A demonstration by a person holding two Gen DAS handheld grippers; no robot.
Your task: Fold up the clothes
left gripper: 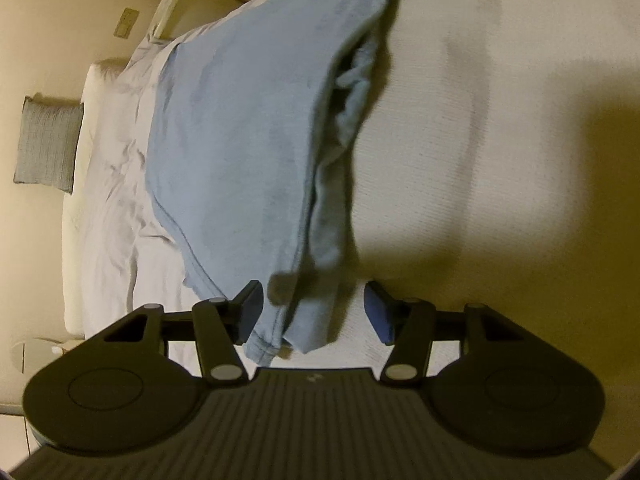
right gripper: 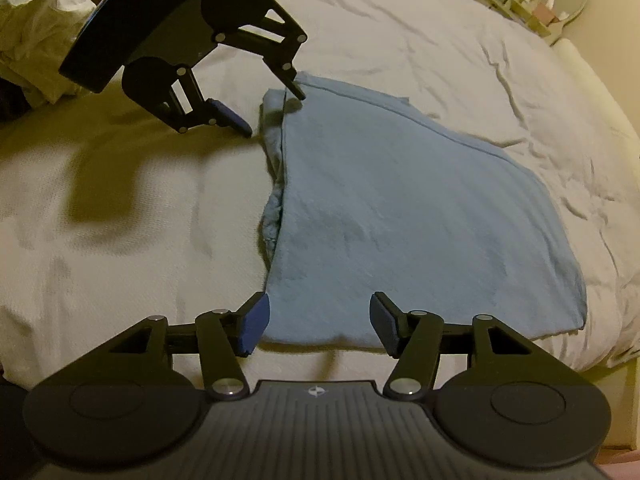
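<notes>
A light blue garment [right gripper: 400,216] lies folded flat on the white bed [right gripper: 120,208], its layered edge running down the left side. My right gripper [right gripper: 318,322] is open, its fingers straddling the garment's near corner without closing on it. My left gripper [right gripper: 276,114] shows in the right wrist view at the garment's far corner, open, one finger over the cloth and one beside it. In the left wrist view the same blue garment [left gripper: 240,152] stretches away, and the left gripper [left gripper: 316,312] stands open around its near corner, holding nothing.
A crumpled white cloth [right gripper: 28,32] is heaped at the bed's far left. A grey cushion [left gripper: 48,144] and white pillow [left gripper: 96,80] sit at the bed's head. A small shelf with items [right gripper: 540,4] stands beyond the bed. The mattress edge [right gripper: 624,360] drops off at right.
</notes>
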